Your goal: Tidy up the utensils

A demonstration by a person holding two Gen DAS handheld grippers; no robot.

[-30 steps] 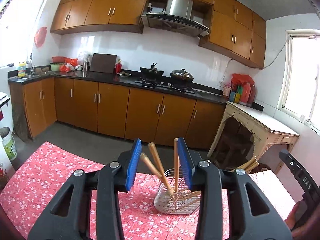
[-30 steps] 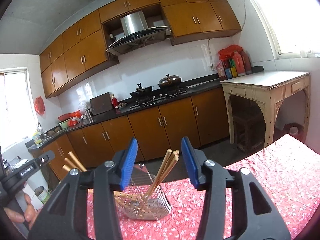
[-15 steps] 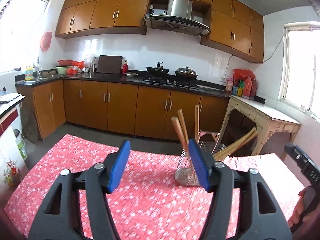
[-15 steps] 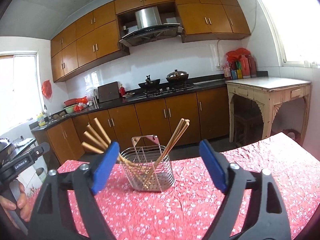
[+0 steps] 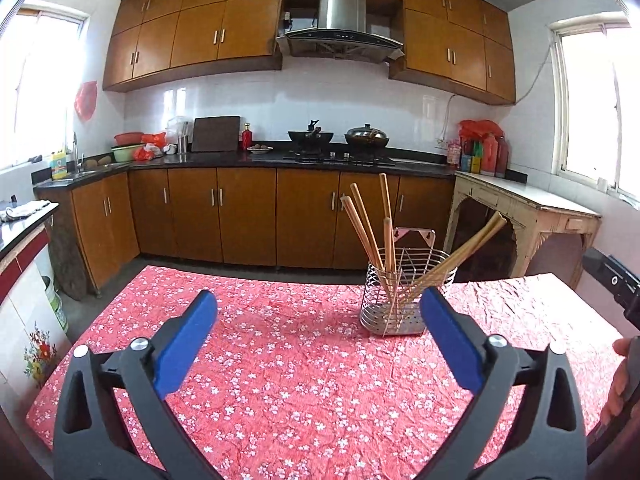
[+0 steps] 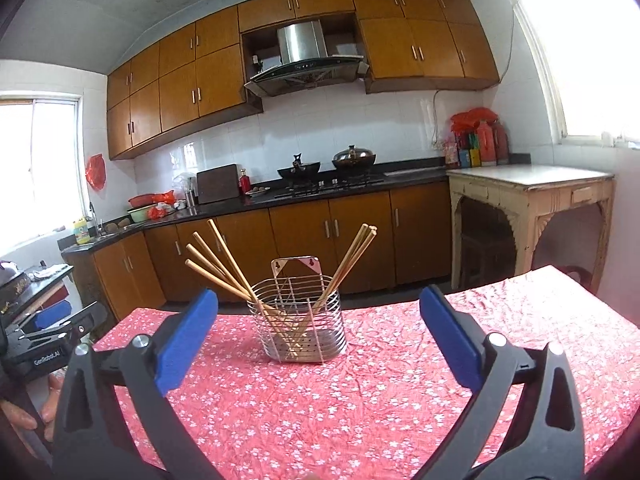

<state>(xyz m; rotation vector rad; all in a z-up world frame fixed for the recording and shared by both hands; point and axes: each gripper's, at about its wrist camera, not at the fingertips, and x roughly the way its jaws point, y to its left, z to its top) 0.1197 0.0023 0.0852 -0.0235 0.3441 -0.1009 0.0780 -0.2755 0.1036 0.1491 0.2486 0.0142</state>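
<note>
A wire metal utensil holder (image 5: 404,294) stands on the red flowered tablecloth (image 5: 304,376), with several wooden chopsticks (image 5: 366,232) leaning out of it to both sides. It also shows in the right wrist view (image 6: 298,320) with its chopsticks (image 6: 224,266). My left gripper (image 5: 318,340) is open and empty, held back from the holder, which sits ahead and to the right. My right gripper (image 6: 318,340) is open and empty, held back with the holder straight ahead between its fingers.
The table ends at its far edge (image 5: 256,276) before a kitchen floor and brown cabinets (image 5: 248,216). A cream side table (image 6: 532,196) stands at the right. The other gripper and the hand holding it show at the left edge (image 6: 44,344) of the right wrist view.
Both grippers opened wide and pulled back from the holder. The holder and chopsticks now stand farther away and stay on the table.
</note>
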